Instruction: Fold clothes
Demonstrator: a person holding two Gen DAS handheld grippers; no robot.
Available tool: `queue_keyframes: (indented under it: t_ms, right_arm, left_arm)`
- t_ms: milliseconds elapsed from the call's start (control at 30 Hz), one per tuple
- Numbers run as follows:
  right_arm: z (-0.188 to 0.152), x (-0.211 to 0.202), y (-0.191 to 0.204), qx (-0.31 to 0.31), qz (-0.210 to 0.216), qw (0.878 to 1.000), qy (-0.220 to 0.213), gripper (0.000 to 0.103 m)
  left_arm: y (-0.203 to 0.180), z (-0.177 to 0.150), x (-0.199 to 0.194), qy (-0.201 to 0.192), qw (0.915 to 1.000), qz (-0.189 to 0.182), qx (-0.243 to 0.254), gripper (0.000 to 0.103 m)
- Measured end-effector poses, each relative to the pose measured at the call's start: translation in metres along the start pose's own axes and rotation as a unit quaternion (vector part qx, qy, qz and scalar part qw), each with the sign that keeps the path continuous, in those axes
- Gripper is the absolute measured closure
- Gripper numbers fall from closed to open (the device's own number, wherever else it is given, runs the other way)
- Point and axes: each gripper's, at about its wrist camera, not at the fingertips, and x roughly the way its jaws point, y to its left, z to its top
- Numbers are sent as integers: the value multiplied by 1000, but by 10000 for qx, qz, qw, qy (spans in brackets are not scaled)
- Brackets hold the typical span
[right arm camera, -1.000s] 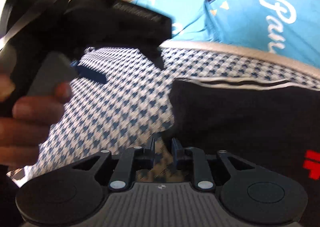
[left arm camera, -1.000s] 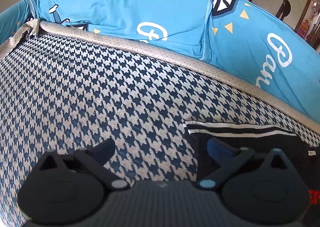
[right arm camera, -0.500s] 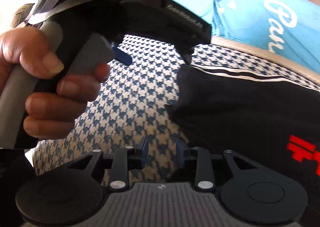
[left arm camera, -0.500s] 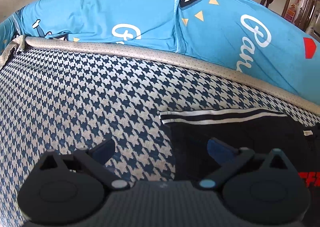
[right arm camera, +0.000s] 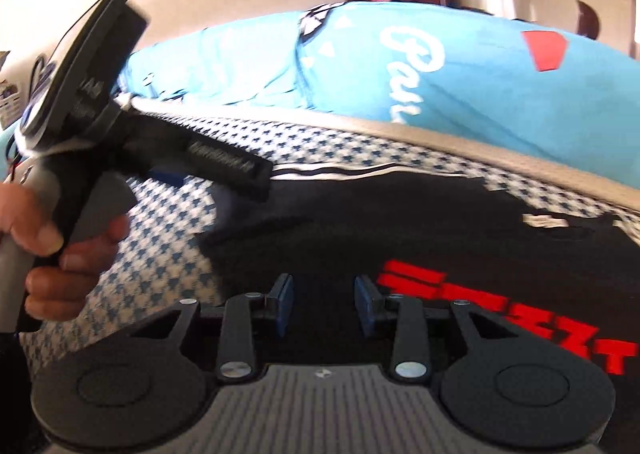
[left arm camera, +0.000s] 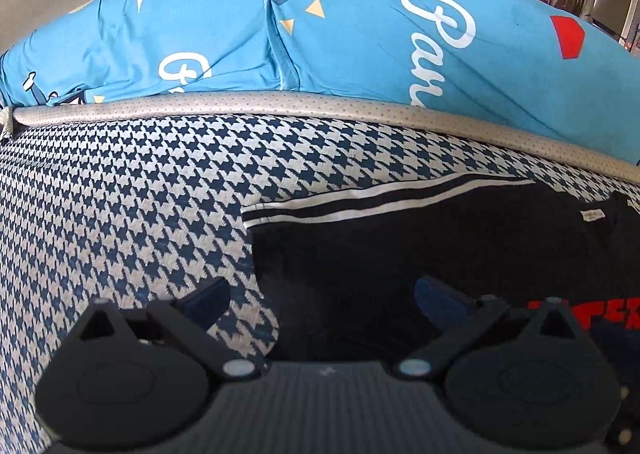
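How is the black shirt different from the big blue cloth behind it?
The black shirt is dark, with red letters and a white-striped edge; the blue cloth is bright, with white writing, stars and triangles. The black shirt lies flat on the checked cushion; the blue cloth bulges up behind the cushion's tan edge. The black shirt looks smaller. Both are printed fabric, and no gripper is holding either.

black garment [left arm camera: 420, 246], red lettering, flat on houndstooth cushion [left arm camera: 120, 194]
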Motion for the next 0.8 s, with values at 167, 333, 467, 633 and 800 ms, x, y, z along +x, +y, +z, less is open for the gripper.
queue_keyframes:
  t_ms: [167,333,467,633,800]
  right_arm:
    - [6,-11,-36,343,-520,9979,-171,68]
    - [15,-9,-68,758,-981,9917,-328,68]
    - [19,-6,-82,922,-1178,9880,-389,68]
    - [25,8,-87,905,-1218,9877,-369,68]
    - [27,27,-87,763,-1288,9884,-263,68]
  left_arm:
    - [-8,-4,3,19,9999,-76,119,0]
    - [-15,-9,8,128,9996,-109,221,0]
    - [-20,-12,10,163,9992,-115,344,0]
    - [-22,-13,12,219,9989,-150,392,0]
    - [-22,-14,14,269,9987,-162,403,0]
